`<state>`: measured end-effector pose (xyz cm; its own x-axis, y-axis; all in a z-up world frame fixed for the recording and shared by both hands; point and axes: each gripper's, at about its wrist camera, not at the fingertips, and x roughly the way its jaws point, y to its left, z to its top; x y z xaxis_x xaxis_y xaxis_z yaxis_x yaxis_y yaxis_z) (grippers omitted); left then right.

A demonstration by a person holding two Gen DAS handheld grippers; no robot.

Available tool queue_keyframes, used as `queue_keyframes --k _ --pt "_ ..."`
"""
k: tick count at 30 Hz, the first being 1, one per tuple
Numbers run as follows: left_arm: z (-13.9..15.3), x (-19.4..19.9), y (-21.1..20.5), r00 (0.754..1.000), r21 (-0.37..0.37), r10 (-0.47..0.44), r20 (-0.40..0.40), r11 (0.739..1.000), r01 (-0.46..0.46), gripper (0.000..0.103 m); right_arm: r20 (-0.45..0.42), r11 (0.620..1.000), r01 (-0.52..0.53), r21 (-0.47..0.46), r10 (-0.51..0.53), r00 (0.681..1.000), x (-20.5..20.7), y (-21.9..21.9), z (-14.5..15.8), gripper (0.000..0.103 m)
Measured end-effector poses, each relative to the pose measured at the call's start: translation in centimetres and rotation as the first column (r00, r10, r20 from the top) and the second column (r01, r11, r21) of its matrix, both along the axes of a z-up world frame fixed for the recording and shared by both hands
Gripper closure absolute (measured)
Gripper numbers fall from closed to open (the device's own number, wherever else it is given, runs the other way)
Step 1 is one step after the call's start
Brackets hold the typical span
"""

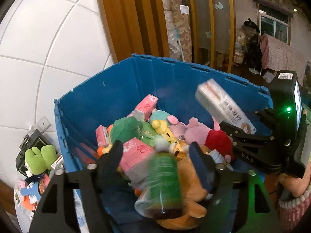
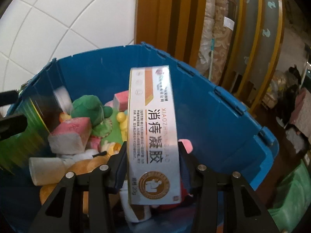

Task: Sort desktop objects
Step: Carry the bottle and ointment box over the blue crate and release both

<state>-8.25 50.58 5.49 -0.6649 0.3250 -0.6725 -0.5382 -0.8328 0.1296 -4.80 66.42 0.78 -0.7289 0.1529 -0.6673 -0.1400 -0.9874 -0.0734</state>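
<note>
Two grippers work over one blue plastic crate (image 1: 108, 97), already heaped with sorted goods.

Right gripper (image 2: 152, 167): jaws clenched on a long silver-and-orange cardboard medicine box (image 2: 153, 136), pads pressing its two long sides near the lower end. Box stands tilted, upper end reaching toward the crate's far wall, all of it above the heap inside the crate. From the left wrist view the same box (image 1: 225, 106) hangs over the crate's right half, black gripper body behind it, a hand in a pink knitted cuff (image 1: 291, 184) at the crate's right edge.

Left gripper (image 1: 157, 155): jaws released, spread wide. A green-labelled clear plastic bottle (image 1: 165, 180) lies between them, blurred, clear of both pads, above an orange plush toy (image 1: 190, 192) at the crate's near side. From the right wrist view the bottle (image 2: 29, 128) shows at the crate's left side, white cap toward the far wall.

Inside crate: pink tissue packs (image 1: 136, 153), dark green plush (image 1: 126, 128), pink pig plush in red dress (image 1: 204, 136), yellow duck toy (image 1: 160, 126).

Outside crate, left of it: light green plush (image 1: 40, 159) and small toys on a table, white tiled wall (image 1: 48, 38) behind. Beyond the crate's far wall: wooden panels (image 1: 136, 19), rolled patterned carpets (image 1: 178, 19).
</note>
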Motion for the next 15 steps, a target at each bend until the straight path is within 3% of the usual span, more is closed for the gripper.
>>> queue_keyframes --k 4,9,12,15 --pt "0.0 0.2 0.0 1.000 -0.005 0.001 -0.011 1.000 -0.001 0.030 -0.002 1.000 -0.004 -0.008 0.004 1.000 0.1 0.5 -0.3 0.047" --pt "0.0 0.2 -0.6 1.000 0.016 0.005 -0.010 1.000 -0.005 0.029 -0.035 1.000 -0.008 -0.013 0.008 0.999 0.8 0.7 0.2 0.007" --pt "0.1 0.3 -1.0 1.000 0.037 0.009 -0.013 0.999 -0.008 0.029 -0.054 1.000 -0.013 -0.016 0.012 0.998 1.3 0.6 0.9 0.000" --pt "0.4 0.6 -1.8 1.000 0.074 0.018 -0.020 0.997 -0.016 0.028 -0.070 1.000 -0.020 -0.013 0.019 0.997 2.0 0.1 1.6 0.000"
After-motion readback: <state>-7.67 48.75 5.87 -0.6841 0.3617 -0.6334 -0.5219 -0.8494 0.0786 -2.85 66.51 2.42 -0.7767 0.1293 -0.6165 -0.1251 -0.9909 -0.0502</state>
